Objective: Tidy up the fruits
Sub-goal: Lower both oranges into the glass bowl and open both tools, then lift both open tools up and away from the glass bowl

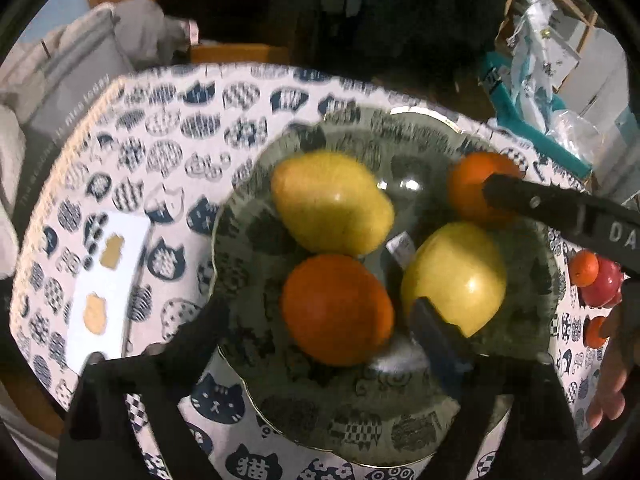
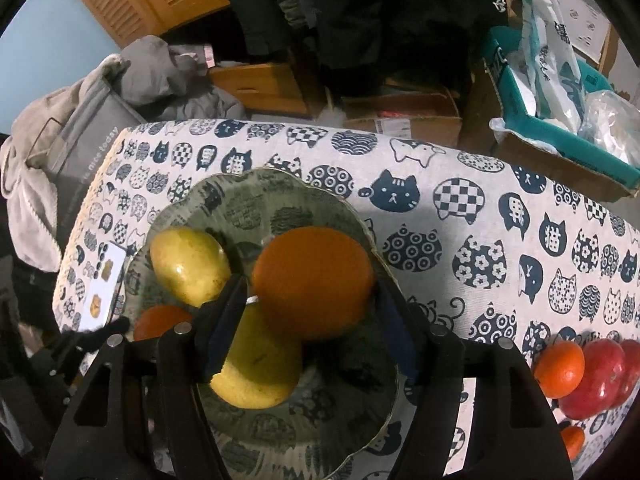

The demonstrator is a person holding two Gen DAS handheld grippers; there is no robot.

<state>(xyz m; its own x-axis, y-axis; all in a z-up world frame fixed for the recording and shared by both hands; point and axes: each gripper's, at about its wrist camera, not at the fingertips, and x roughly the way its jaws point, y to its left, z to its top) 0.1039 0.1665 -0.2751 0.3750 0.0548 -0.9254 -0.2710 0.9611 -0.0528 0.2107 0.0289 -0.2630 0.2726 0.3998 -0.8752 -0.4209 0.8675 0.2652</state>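
- Left wrist view: the left tool (image 1: 320, 312) hangs spread wide over the glass plate (image 1: 420, 432) at frame centre, holding nothing. One finger lies close by the lower-right yellow fruit (image 1: 454, 276) (whether it touches I cannot tell). The upper-left yellow fruit (image 1: 332, 202) has its long axis running upper left to lower right.
- Right wrist view: the right tool (image 2: 310, 300) brackets an orange (image 2: 314, 282) at centre, over the plate; the jaws look closed against it. I would set it down gently in the open plate area and release only once it rests. The orange is nearly round, slightly wider than tall.
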